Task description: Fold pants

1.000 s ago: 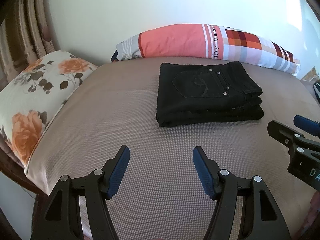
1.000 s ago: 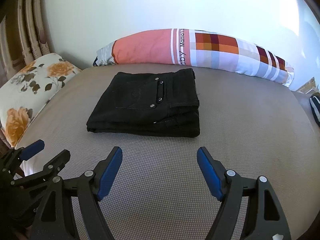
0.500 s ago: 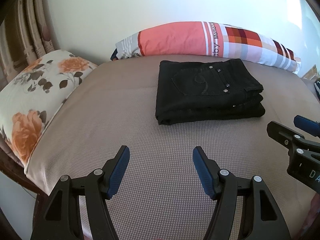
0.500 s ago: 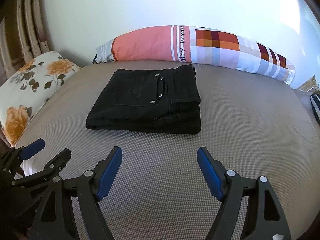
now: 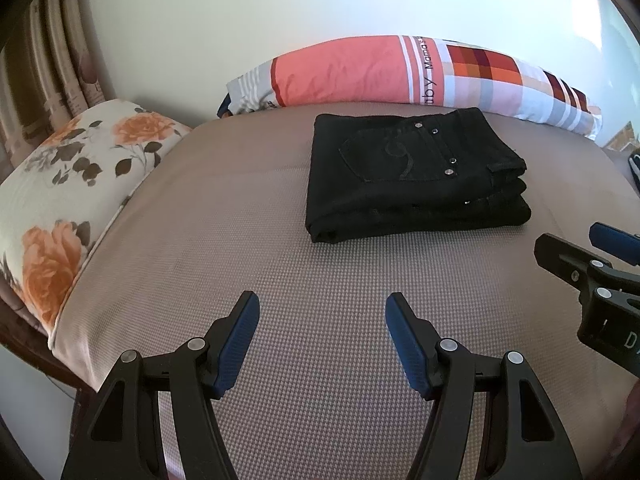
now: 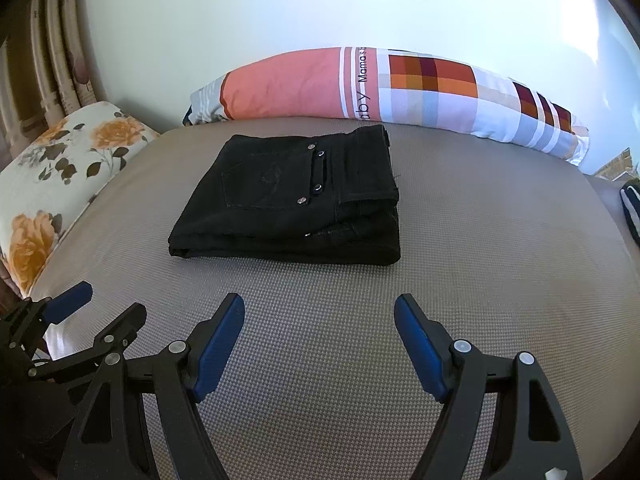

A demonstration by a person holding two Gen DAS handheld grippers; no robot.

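Black pants [image 5: 408,176] lie folded into a thick rectangular stack on the taupe bed cover [image 5: 200,240], back pocket and rivets facing up. In the right wrist view the same pants [image 6: 288,200] sit left of centre. My left gripper [image 5: 322,300] hovers over bare cover in front of the stack, open, with nothing between its blue pads. My right gripper [image 6: 320,300] is also open and empty, short of the stack's near edge. Each gripper shows in the other's view: the right gripper [image 5: 568,236] at the right edge, the left gripper [image 6: 112,300] at the lower left.
A long pink and plaid pillow [image 5: 400,72] lies against the wall behind the pants. A floral pillow [image 5: 80,168] sits at the bed's left end, beside a curtain [image 5: 48,60]. A dark striped item [image 6: 630,208] pokes in at the right edge.
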